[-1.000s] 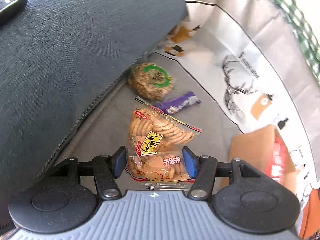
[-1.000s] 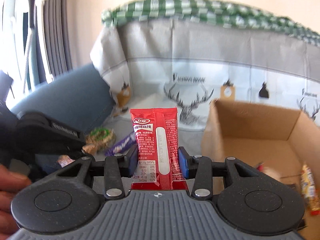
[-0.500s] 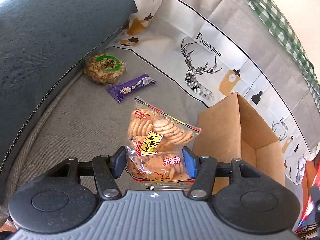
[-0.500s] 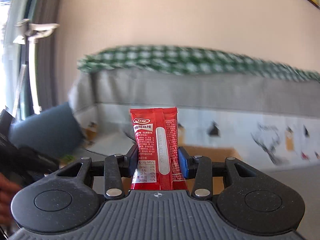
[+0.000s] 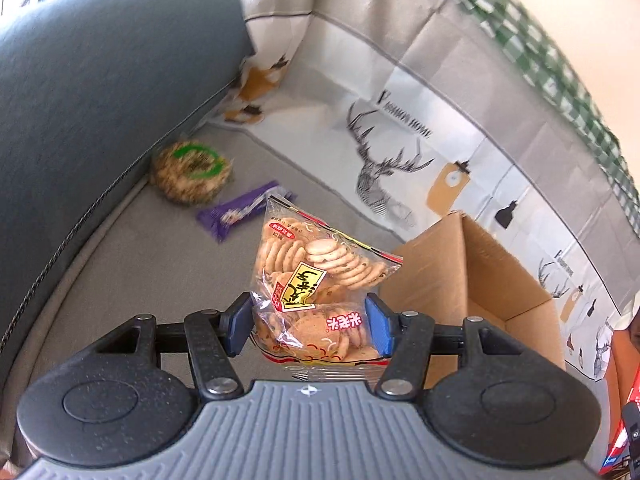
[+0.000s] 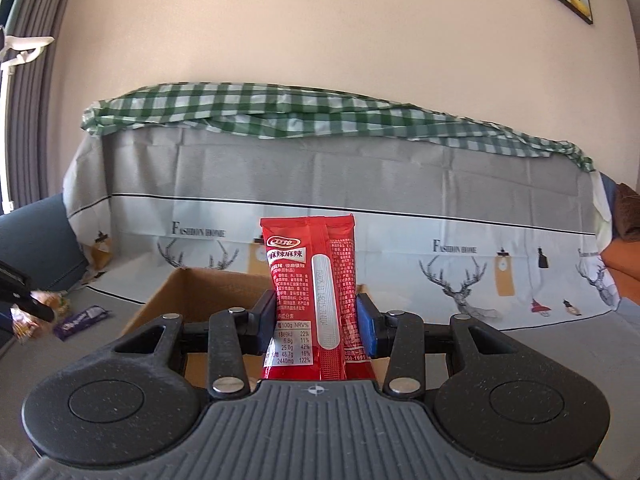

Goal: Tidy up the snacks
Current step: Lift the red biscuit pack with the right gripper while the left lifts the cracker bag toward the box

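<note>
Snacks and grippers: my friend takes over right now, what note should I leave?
Left gripper: shut on the cracker bag, held above the sofa beside the box.
Right gripper: shut on the red packet, upright, in front of the box.
Still on the sofa: the round cake and the purple bar.
Done: both snacks picked up.
Left: drop both into the box, then fetch the other two.

cracker bag (image 5: pixel 320 280): clear, round crackers, upright, clamped in jaws | red packet (image 6: pixel 312 300): upright, back label showing, clamped over cardboard box (image 6: pixel 192 296) | box: open, on sofa seat | purple bar (image 5: pixel 244 210), round green-labelled snack (image 5: pixel 190 172): lying at seat's armrest corner
</note>
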`<action>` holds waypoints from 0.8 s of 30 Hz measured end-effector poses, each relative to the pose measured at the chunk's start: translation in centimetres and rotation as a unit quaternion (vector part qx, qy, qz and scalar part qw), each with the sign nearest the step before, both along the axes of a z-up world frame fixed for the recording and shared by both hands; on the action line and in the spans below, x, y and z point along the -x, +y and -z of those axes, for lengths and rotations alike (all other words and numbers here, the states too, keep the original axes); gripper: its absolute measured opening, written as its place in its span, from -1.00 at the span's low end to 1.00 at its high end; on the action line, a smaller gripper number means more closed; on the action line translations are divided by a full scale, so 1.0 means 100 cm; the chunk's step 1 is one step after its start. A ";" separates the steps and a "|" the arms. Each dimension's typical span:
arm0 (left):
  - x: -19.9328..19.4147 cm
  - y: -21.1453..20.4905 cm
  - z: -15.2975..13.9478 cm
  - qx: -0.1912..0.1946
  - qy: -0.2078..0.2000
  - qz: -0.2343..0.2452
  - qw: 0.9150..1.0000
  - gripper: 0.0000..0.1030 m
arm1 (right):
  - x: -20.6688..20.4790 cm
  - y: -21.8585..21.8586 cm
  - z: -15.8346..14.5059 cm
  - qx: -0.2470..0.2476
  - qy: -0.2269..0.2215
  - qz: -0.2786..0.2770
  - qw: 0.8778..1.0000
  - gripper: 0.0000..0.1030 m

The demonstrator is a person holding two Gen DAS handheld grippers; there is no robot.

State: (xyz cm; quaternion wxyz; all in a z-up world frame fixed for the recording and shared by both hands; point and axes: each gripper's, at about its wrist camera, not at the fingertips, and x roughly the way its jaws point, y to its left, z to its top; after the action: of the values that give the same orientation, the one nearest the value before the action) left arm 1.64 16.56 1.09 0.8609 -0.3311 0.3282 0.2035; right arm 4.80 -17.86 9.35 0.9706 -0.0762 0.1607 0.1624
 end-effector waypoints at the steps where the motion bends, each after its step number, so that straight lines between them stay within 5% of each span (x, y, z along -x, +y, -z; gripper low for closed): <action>1: -0.001 -0.002 -0.002 -0.006 -0.006 0.002 1.000 0.24 | -0.001 -0.005 0.001 0.000 0.000 0.004 1.000 -0.16; 11: -0.013 -0.026 -0.019 -0.035 -0.061 0.030 0.997 0.24 | -0.008 -0.037 0.006 -0.010 0.013 0.043 0.999 -0.16; 24: -0.016 -0.057 -0.036 -0.069 -0.131 0.098 0.984 0.24 | -0.008 -0.025 0.005 -0.006 0.011 0.024 1.000 -0.16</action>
State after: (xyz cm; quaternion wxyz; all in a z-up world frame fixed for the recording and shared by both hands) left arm 3.20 10.89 4.74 0.9330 -0.2609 0.2288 0.0957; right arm 5.64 -20.40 8.86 0.9727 -0.0651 0.1725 0.1406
